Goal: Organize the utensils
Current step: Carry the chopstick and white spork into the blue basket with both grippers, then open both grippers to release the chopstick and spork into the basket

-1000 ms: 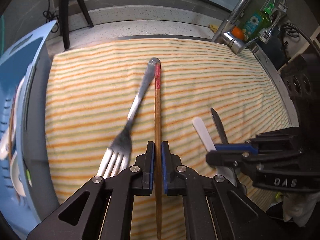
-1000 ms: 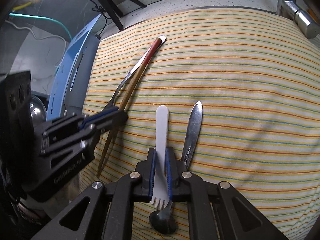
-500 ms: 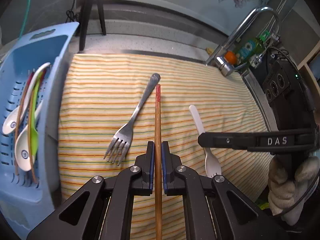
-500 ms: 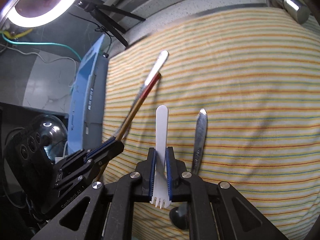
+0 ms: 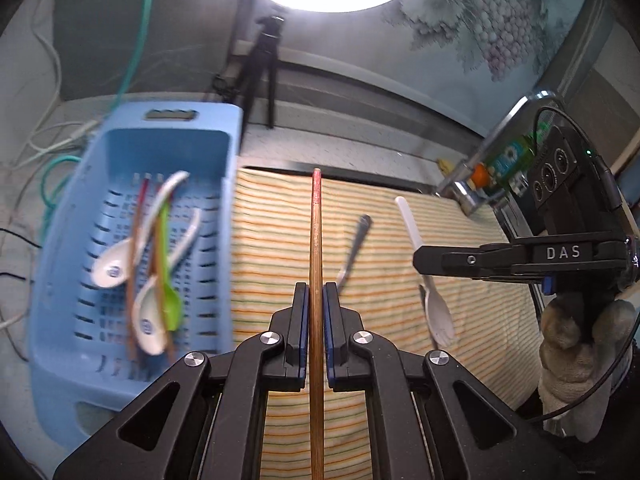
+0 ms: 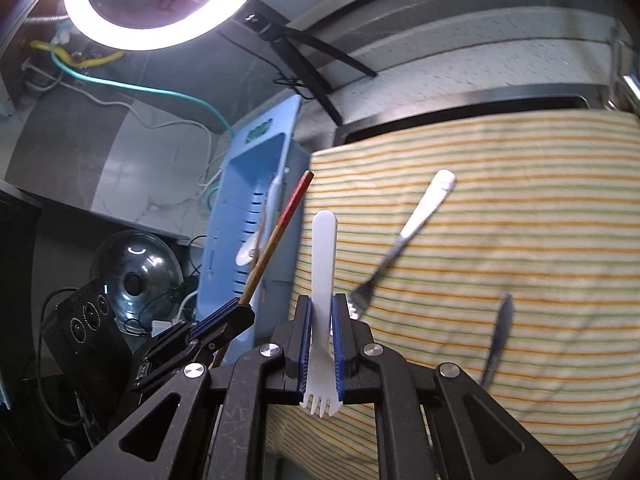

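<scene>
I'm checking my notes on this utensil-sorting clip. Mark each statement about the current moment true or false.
1. The left gripper grips a wooden chopstick. True.
2. The right gripper is empty. False: it is shut on a white plastic fork.
3. A metal fork lies on the striped cloth. True.
4. The blue basket is empty. False: it holds spoons and other utensils.
</scene>
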Tool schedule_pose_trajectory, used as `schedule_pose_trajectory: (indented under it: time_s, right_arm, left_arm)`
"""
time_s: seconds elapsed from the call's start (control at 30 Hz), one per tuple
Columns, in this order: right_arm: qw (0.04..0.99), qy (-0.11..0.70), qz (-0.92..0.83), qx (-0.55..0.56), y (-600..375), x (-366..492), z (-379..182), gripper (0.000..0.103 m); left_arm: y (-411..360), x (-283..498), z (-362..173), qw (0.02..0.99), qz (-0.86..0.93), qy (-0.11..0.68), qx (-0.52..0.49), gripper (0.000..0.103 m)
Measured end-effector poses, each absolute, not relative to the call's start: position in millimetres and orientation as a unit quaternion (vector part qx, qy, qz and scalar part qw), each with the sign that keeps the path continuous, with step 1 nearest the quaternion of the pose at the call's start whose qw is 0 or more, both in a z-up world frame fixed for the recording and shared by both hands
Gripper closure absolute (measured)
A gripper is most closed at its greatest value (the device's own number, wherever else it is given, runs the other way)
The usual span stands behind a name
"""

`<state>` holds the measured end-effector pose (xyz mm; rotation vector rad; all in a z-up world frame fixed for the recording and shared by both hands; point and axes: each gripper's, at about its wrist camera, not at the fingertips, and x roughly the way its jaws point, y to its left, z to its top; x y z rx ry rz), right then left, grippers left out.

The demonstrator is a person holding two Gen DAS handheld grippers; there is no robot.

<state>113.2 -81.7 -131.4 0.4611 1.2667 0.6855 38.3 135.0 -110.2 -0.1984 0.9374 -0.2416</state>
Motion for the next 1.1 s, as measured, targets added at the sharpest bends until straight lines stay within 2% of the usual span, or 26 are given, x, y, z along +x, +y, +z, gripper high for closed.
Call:
schedule_pose_trajectory:
  time_s: [0.47, 1.0, 1.07, 1.1]
  right_arm:
    - [0.732, 0.568, 0.341, 0.16, 34.6, 158.3, -126.7, 0.094]
    - [0.732, 0.583, 0.339, 0.101, 102.1, 175.3, -156.0, 0.092]
    - [0.736, 0.579, 0.337, 0.095, 102.7, 175.5, -155.4, 0.091]
    - [0.737, 0.579, 0.337, 0.092, 103.3, 175.8, -154.8, 0.091]
  left_arm:
    - [224.8, 80.7, -116.4, 0.88, -0.017, 0.465, -0.099, 0.098]
    - [251.7, 113.5, -136.8, 0.861, 0.015, 0.495, -0.114, 0.098]
    - [254.6, 115.3, -138.0, 0.858, 0.018, 0.499, -0.118, 0.097]
    - [255.7, 116.1, -138.5, 0.856, 0.019, 0.503, -0.12, 0.091]
